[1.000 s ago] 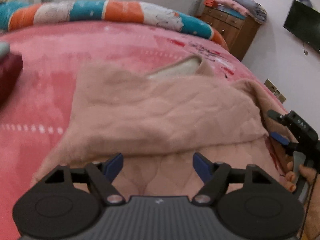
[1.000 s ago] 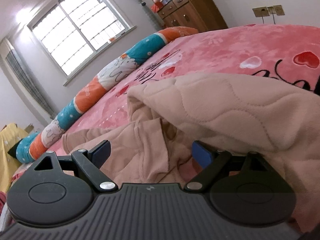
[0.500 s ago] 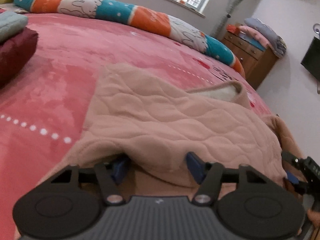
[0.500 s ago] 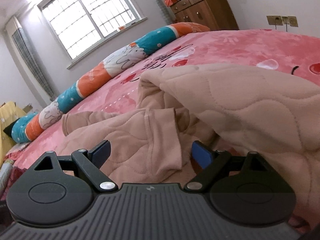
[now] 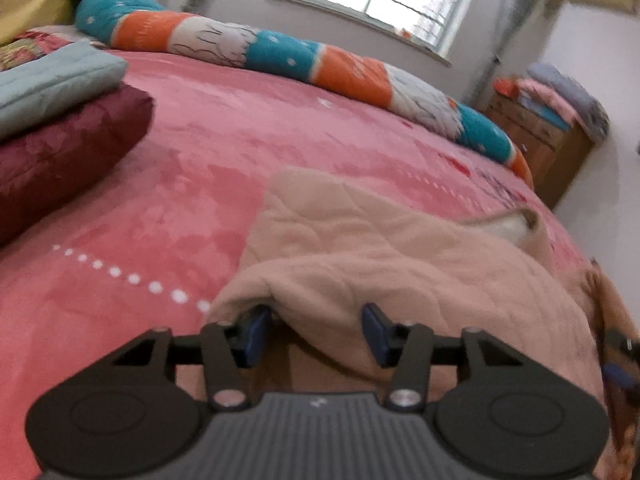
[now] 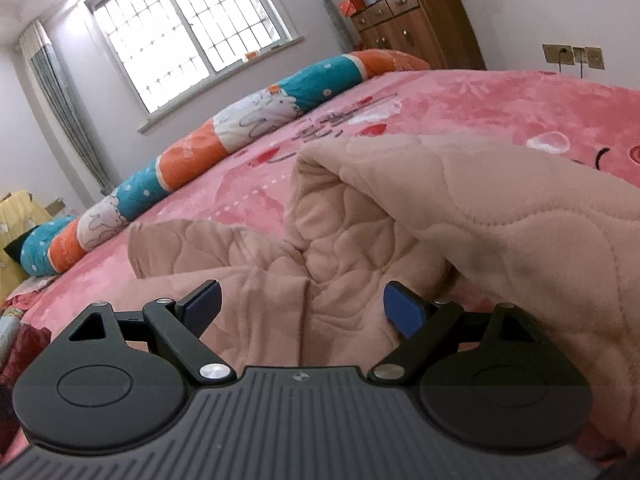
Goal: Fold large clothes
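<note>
Right up close, the left gripper has its jaws closing in around a folded edge of the beige quilted garment, cloth bunched between the two blue pads, though the pads do not yet press it flat. On the other side, the right gripper sits low over the same garment with its jaws spread wide, the fabric lying between and under them but nothing pinched. The garment lies rumpled on the pink bed, one thick fold humped up just beside the right gripper's right pad, a pale lining showing at its far edge in the left view. Further left on the bed, a grey-green folded piece rests on top of a dark red folded piece. Beyond that, a long bolster banded in teal, orange and white runs along the far side of the bed. At the back, a barred window and a wooden cabinet stacked with bedding.
</note>
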### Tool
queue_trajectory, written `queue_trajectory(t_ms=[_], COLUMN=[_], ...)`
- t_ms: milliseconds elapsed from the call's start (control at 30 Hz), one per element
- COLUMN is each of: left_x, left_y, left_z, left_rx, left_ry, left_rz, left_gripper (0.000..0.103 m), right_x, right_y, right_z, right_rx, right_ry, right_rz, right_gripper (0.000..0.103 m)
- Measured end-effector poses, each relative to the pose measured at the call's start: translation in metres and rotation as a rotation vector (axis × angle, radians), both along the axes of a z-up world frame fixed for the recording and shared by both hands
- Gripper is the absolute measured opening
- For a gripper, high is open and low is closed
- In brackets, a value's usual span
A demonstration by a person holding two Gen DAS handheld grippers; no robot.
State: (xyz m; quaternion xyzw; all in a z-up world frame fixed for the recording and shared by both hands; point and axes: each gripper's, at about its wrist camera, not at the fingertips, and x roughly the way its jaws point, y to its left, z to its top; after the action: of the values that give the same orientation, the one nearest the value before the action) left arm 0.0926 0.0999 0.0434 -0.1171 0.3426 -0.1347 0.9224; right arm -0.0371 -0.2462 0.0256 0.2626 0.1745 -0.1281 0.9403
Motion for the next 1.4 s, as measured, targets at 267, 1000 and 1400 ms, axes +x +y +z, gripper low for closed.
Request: queue_trajectory(t_ms=[267, 1000, 1400], left_x=[-0.033, 0.005, 0.006], left_y=[0.006, -0.106, -0.110], left_z=[0.034, -0.027, -0.037], left_rx=[0.021, 0.229, 0.226], left_ry=[-0.061, -0.192, -0.209], left_rz=[-0.065, -0.077, -0.064], left_gripper=[0.073, 0.091, 0.098], right_x=[0.002, 0.029, 0.119], right_y=[0.011, -0.013, -0.086], right_z=[0.009, 0.047, 0.029], right_rx=[-0.118, -0.485, -0.354], right_ry=[-0.011, 0.040, 0.336], right_rz=[0.035, 0.069, 0.224], right_gripper=[0.103, 0.103, 0.070])
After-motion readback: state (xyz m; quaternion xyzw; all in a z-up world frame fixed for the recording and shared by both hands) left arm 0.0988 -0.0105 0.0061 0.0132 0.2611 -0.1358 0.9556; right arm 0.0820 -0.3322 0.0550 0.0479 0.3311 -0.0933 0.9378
